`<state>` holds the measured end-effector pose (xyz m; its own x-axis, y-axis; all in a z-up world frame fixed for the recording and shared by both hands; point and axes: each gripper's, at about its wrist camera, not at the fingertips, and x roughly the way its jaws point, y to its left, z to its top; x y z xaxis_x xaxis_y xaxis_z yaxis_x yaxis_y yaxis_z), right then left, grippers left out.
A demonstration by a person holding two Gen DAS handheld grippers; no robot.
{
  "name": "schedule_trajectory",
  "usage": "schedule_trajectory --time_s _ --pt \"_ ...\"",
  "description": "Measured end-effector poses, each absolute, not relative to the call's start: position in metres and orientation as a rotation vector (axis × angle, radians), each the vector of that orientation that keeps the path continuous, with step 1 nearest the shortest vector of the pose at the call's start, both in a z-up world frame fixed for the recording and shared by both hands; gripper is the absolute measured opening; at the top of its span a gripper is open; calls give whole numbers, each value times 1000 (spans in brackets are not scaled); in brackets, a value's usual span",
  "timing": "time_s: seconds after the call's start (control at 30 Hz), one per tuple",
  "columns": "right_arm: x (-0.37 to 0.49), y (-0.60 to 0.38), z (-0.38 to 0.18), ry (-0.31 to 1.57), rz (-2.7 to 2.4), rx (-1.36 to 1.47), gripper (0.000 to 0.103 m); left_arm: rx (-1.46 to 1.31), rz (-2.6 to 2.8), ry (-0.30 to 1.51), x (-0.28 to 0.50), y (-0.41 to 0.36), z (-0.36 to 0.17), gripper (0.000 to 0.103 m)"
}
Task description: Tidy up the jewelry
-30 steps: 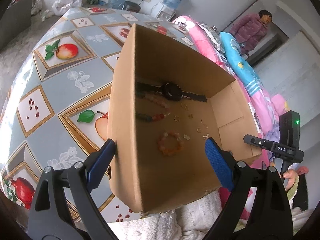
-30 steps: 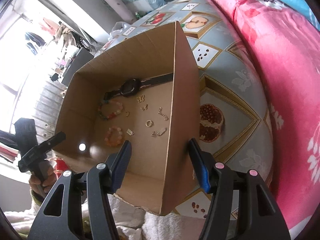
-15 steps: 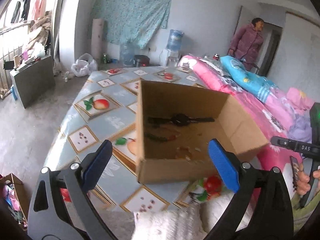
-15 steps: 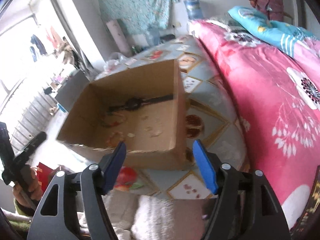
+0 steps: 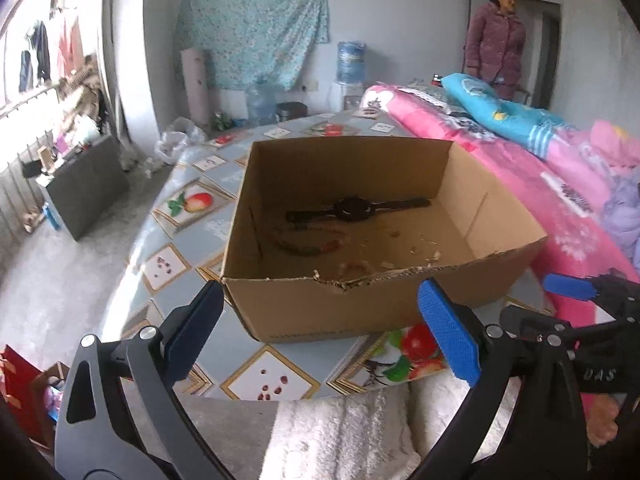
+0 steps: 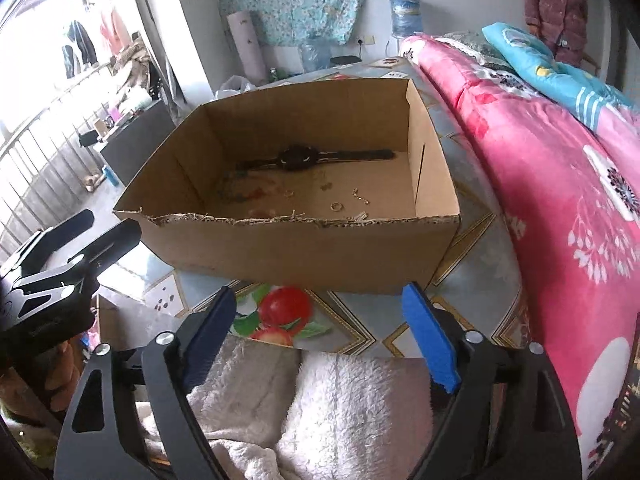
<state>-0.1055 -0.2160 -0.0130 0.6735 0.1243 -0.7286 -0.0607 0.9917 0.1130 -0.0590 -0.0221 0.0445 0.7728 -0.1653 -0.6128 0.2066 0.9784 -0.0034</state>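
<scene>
An open cardboard box (image 5: pixel 340 168) (image 6: pixel 300 252) rests on the fruit-patterned table. Inside lie a black wristwatch (image 5: pixel 352 208) (image 6: pixel 296 159), a red and green bead strand (image 5: pixel 308 246), gold rings (image 6: pixel 337 206) and small gold pieces (image 5: pixel 416 248). My left gripper (image 5: pixel 320 296) hovers open in front of the box's near wall, holding nothing. My right gripper (image 6: pixel 319 295) hangs over the table's near edge, short of the box; its jaws are opening and nothing is between them. Each gripper shows at the edge of the other's view.
A pink quilt (image 6: pixel 560 168) covers the bed on the right, close to the table (image 5: pixel 188 240). White fluffy fabric (image 6: pixel 340 400) lies below the grippers. A person (image 5: pixel 496 40) stands at the back. A grey cabinet (image 5: pixel 84 192) stands on the floor to the left.
Both grippers have drawn back from the box's side walls, which they straddled, to the near table edge. The right jaws have spread wider. The box now sits level on the table.
</scene>
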Motion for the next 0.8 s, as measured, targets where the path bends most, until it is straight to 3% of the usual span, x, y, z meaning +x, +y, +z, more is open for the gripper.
schedule_trajectory --time_s 0.37,0.8 --pt "-97 -209 -16 829 45 48 95 81 -141 810 -39 -34 27 94" --pt "-80 -210 -24 877 5 61 95 20 -102 956 -18 -34 6 94"
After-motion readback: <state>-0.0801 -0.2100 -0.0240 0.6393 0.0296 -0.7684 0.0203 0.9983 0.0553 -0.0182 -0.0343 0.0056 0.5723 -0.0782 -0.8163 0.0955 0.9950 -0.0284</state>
